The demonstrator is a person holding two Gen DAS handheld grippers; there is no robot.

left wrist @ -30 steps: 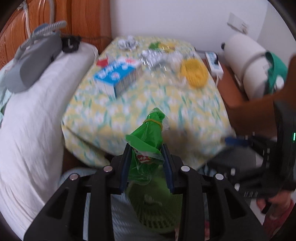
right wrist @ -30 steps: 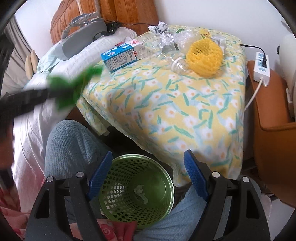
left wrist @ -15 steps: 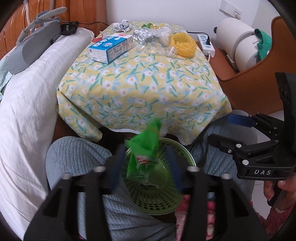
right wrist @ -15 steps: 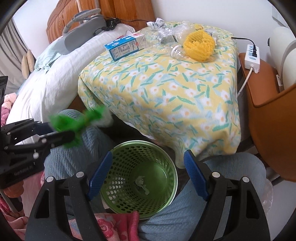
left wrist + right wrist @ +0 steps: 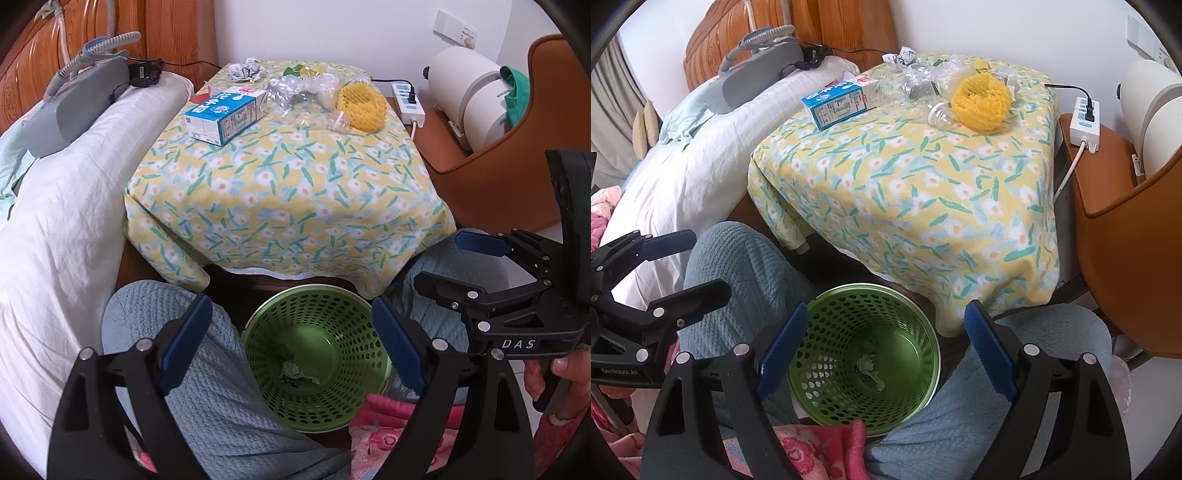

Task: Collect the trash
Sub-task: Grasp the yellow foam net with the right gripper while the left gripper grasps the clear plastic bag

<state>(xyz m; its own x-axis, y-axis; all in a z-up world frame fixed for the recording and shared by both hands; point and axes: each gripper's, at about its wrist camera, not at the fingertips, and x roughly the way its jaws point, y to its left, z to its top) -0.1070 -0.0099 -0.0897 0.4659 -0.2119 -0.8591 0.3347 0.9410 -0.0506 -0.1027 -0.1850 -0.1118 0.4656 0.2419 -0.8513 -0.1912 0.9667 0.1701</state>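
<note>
Basket (image 5: 317, 354) of green perforated plastic on the floor between the person's knees, holding crumpled trash (image 5: 293, 371) at its bottom.

Left gripper (image 5: 291, 345) hangs directly above the basket; its jaws have just been opening and now stand wide, nothing between them. Right gripper (image 5: 886, 349) is likewise spread wide and empty over the basket. The remaining trash lies at the far end of the table (image 5: 295, 206), which is covered by a yellow flowered cloth: blue milk carton (image 5: 223, 114), crumpled paper ball (image 5: 245, 70), clear plastic wrappers (image 5: 303, 88), yellow foam net (image 5: 362, 107). A white pillow (image 5: 55, 229) borders the table on the left; a power strip (image 5: 1086, 118) and a brown chair (image 5: 1126, 229) stand on the right. The table's near edge overhangs the basket's far rim.
</note>
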